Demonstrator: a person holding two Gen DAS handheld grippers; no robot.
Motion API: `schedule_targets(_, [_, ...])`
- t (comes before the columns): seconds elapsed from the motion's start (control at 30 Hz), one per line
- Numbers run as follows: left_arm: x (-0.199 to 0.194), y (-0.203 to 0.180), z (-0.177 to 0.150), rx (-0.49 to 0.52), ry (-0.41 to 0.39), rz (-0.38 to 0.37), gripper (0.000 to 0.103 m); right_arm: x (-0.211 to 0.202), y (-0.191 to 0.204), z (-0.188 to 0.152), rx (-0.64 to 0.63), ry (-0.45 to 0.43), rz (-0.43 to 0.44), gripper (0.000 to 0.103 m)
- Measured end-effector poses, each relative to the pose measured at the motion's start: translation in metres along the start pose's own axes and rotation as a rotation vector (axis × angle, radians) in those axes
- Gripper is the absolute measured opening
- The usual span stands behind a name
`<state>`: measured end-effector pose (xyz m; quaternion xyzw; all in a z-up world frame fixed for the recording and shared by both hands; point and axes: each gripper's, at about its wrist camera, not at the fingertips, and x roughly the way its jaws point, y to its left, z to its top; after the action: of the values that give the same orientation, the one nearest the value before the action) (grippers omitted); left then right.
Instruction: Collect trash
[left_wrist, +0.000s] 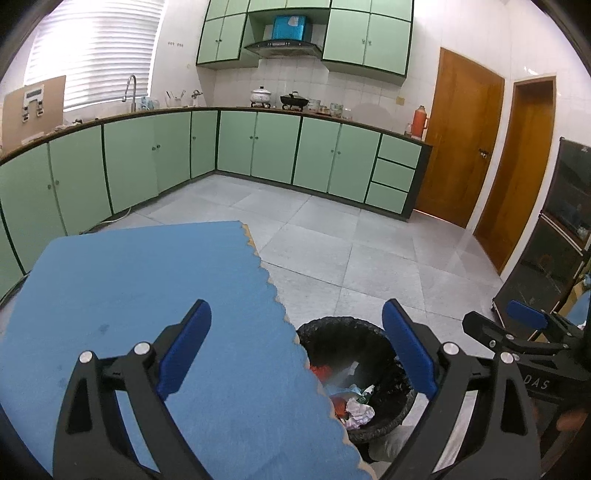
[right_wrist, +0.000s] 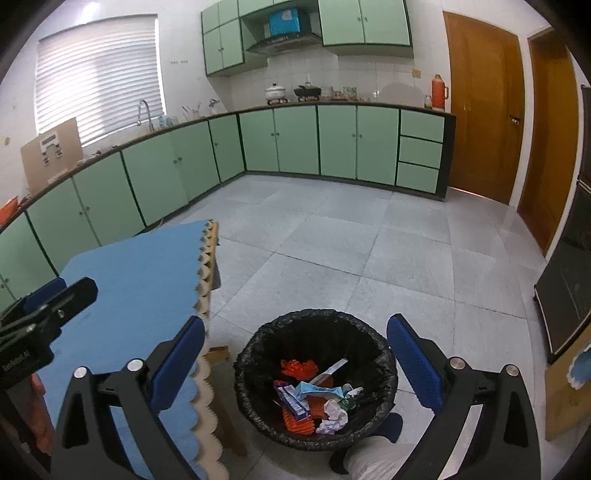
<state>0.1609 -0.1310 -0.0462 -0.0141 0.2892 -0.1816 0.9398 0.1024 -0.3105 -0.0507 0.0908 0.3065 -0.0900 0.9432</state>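
The desk (right_wrist: 122, 295) has a blue cover with a wavy edge. On the grey tiled floor (right_wrist: 369, 258) just beside it stands a black bin (right_wrist: 258, 354) with trash (right_wrist: 314, 398) inside.

Bin (right_wrist: 258, 343): black liner, holding orange, white, pale blue and purple scraps (right_wrist: 314, 395). Table cover (left_wrist: 147, 288): blue, tan scalloped edge. Cabinets (left_wrist: 277, 147), far: mint green, dark trim. Floor (right_wrist: 351, 251): grey tiles. Doors (right_wrist: 484, 110), right: orange-brown wood. Gripper pads (right_wrist: 177, 365): blue on black.

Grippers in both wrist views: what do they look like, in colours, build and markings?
Both, the left gripper and the right gripper, are matte black plastic with two angular fingers, flat blue pads and round silver pivot bolts. White lettering marks each body, only partly readable. No cables or sleeves are visible.
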Motion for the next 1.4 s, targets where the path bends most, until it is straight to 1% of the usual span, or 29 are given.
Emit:
schedule_targets(0.23, [-0.042, -0.001, -0.01, 0.018, -0.014, 0.019, 0.091, -0.04, 0.011, -0.003, -0.033, -0.041, 0.027, 0.097])
schedule_targets(0.6, [-0.091, 0.004, -0.021, 0.005, -0.052, 0.054, 0.091, -0.082, 0.02, -0.015, -0.04, -0.077, 0.067, 0.097])
schedule_targets(0.73, [-0.107, 0.006, -0.027, 0.003, -0.054, 0.058, 0.091, -0.094, 0.024, -0.021, -0.045, -0.084, 0.074, 0.097])
schedule_targets(0.87, [-0.119, 0.009, -0.03, -0.007, -0.06, 0.057, 0.091, -0.105, 0.028, -0.026, -0.047, -0.091, 0.087, 0.097])
schedule_targets(1.07, [-0.133, 0.008, -0.034, 0.003, -0.082, 0.061, 0.091, -0.118, 0.031, -0.032, -0.052, -0.104, 0.098, 0.097])
schedule_targets(1.4, [-0.145, 0.01, -0.039, 0.013, -0.104, 0.06, 0.091, -0.132, 0.033, -0.035, -0.049, -0.126, 0.109, 0.097])
